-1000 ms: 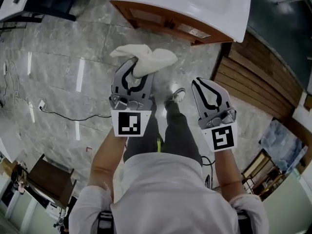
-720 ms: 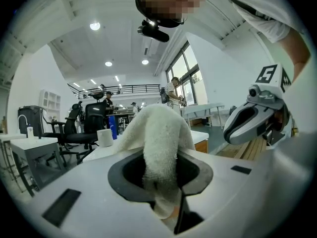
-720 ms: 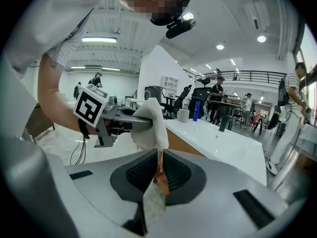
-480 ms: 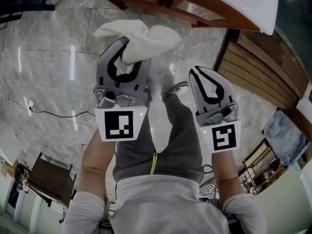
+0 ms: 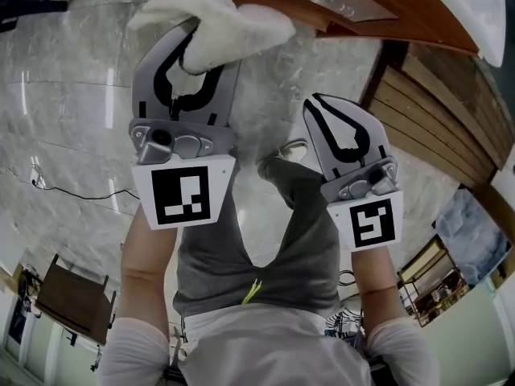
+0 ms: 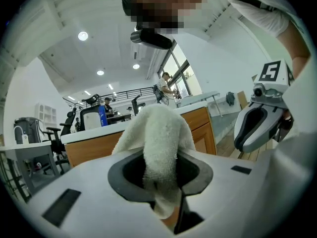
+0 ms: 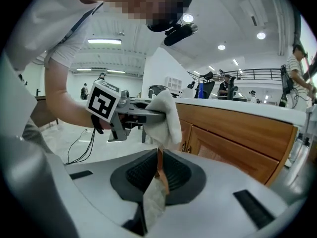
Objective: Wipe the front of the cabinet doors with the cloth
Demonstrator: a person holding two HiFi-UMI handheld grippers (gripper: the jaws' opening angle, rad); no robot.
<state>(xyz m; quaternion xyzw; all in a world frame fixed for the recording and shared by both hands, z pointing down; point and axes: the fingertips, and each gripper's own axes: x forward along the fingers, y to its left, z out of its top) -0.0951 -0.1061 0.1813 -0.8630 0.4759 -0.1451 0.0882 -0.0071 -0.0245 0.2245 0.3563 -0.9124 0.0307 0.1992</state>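
jaws of left gripper (image 5: pixel 205 48) clamp the white cloth (image 5: pixel 216 21); right gripper (image 5: pixel 320 107) jaws closed, empty.

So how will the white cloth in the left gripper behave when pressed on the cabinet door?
Likely floppy: the cloth droops over both sides of the left gripper. Its fluffy terry looks light and compressible, so it should flatten against the cabinet door rather than slide.

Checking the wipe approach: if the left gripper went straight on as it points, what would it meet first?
Probably the wooden cabinet door, the clamped cloth touching it first; depth is unclear.
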